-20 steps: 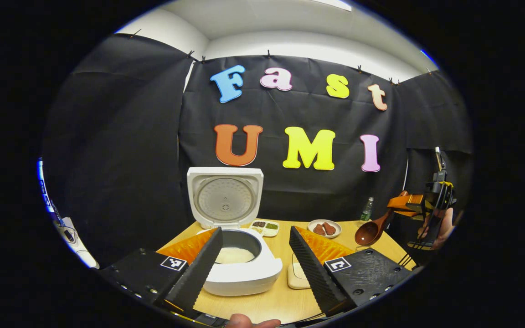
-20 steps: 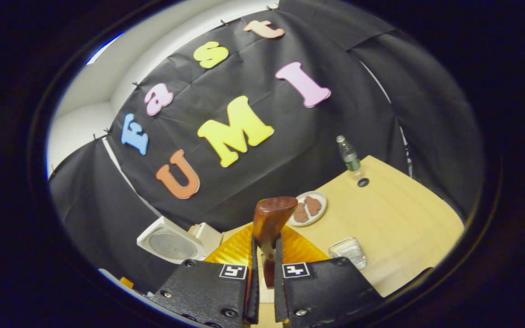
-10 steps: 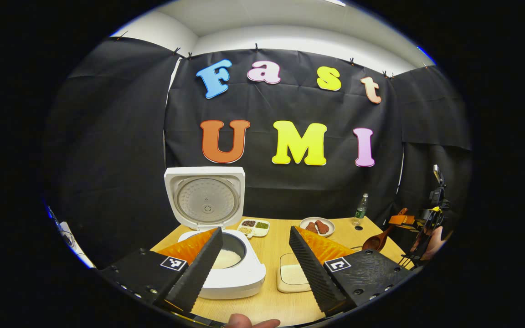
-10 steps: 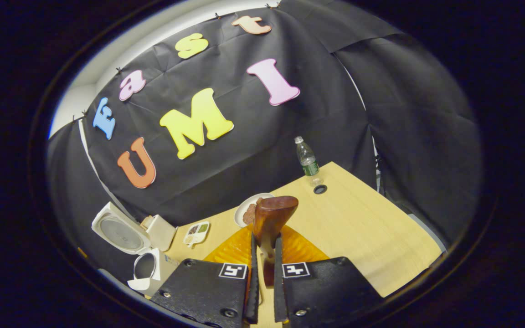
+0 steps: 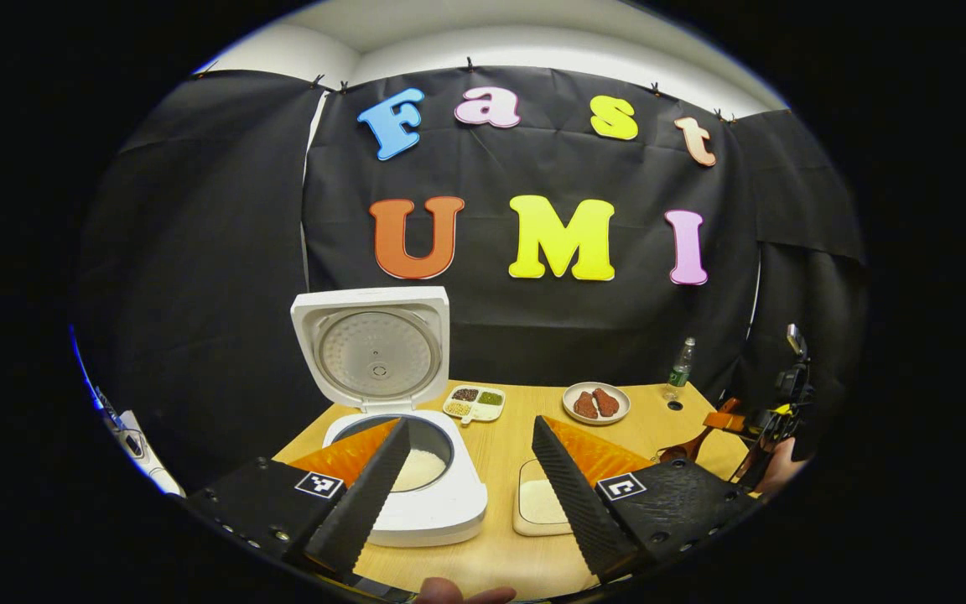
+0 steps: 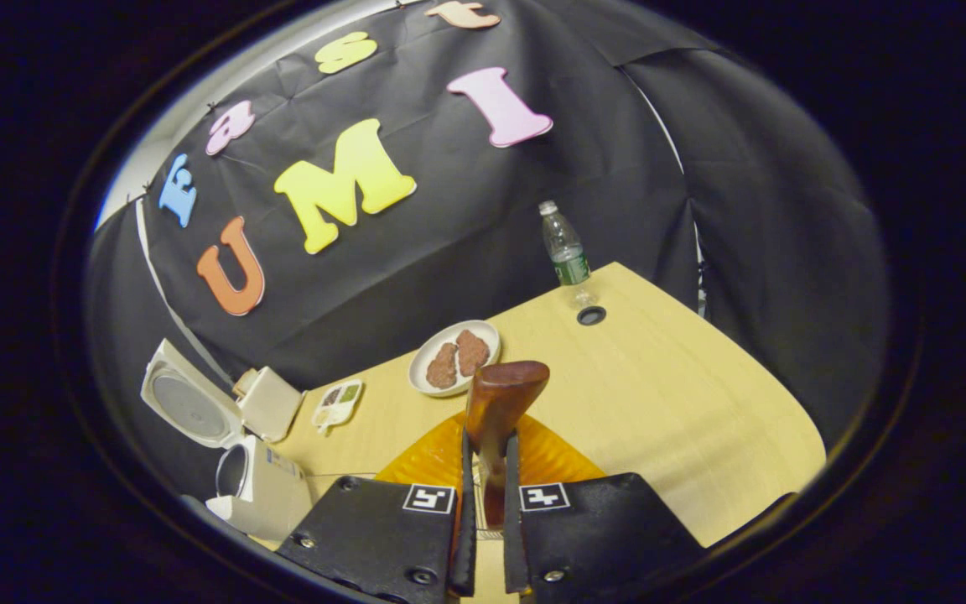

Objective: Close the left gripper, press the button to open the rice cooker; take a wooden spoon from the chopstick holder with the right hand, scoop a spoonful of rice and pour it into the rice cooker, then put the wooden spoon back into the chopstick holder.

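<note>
Two grippers, left gripper point(image 5: 470, 482) spread, right gripper point(image 6: 484, 512) pinching wooden spoon point(image 6: 495, 411), handle hidden.

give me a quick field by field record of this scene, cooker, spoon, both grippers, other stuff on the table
rice cooker: lid raised upright, inner pot showing white rice
wooden spoon: handle clamped between the fingers of the right hand-held gripper, over the table
left hand-held gripper: open, holding nothing, pointed between the cooker and the rice tray
rice tray: flat on the table, right of the cooker, white rice in it
other items: plate of brown pieces, divided dish, bottle at the far edge
chopstick holder: cannot tell
</note>
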The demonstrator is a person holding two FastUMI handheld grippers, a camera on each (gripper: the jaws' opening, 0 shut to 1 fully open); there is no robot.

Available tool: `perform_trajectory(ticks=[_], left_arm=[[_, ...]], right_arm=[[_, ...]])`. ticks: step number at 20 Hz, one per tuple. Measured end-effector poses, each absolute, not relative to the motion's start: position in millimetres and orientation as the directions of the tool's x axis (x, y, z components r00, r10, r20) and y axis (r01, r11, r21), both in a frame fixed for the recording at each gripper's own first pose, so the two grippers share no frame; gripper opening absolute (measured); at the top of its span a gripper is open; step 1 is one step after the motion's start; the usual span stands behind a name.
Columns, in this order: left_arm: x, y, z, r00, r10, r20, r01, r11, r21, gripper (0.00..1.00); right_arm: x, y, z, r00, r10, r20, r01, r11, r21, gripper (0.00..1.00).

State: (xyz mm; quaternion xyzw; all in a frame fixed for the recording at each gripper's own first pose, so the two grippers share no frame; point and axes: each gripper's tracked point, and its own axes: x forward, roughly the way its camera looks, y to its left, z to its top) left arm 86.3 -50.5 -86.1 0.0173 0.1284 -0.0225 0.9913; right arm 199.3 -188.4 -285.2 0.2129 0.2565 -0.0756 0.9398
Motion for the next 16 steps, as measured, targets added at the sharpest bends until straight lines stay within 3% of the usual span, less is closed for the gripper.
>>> perform_trajectory(ticks=[11,15,16], left_arm=[[88,-74,-71,0.967,-0.070,-0.246,0.076,0.997,0.015,0.94],[85,-81,-56,0.971,-0.108,-0.213,0.106,0.994,-0.021,0.94],[84,-81,-50,0.974,-0.114,-0.198,0.110,0.993,-0.029,0.94]], right_arm=[[201,-180,-301,0.863,0.042,-0.503,0.209,0.878,0.431,0.20],[192,-193,-292,0.853,-0.009,-0.523,0.240,0.895,0.375,0.77],[191,-197,-282,0.859,-0.027,-0.512,0.247,0.897,0.366,0.81]])
